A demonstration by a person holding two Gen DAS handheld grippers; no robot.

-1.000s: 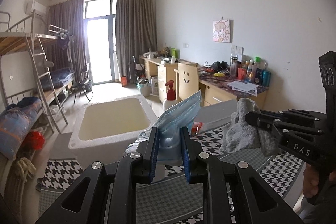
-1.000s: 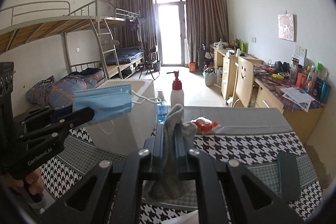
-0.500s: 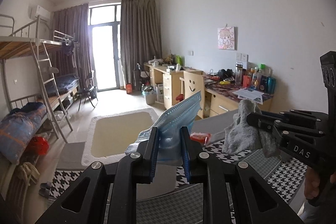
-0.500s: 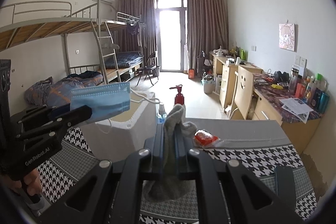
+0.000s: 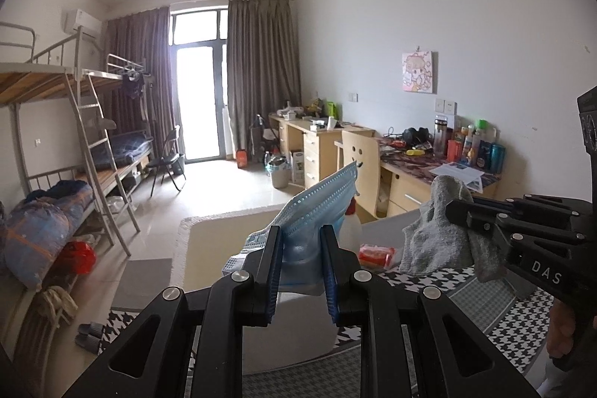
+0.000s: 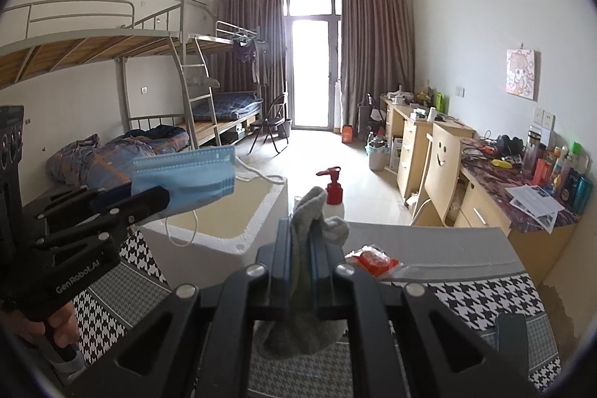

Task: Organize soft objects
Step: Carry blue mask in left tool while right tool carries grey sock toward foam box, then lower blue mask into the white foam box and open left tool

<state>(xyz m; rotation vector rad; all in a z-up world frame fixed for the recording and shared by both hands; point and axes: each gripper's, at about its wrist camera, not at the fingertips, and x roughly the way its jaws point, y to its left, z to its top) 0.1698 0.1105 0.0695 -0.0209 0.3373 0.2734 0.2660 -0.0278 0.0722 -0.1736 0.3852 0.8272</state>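
Observation:
My left gripper is shut on a blue face mask and holds it in the air above the white foam box. In the right wrist view the left gripper shows at the left with the mask, its ear loops hanging over the box. My right gripper is shut on a grey sock, held up over the houndstooth table. In the left wrist view the right gripper and the sock are at the right.
A red packet and a red-capped pump bottle are on the table beyond the sock. A dark flat object lies at the table's right. Desks and a chair stand by the right wall, bunk beds by the left.
Both grippers have risen with the mask and the sock still held, so the foam box and table sit lower in both views. Grips are unchanged.

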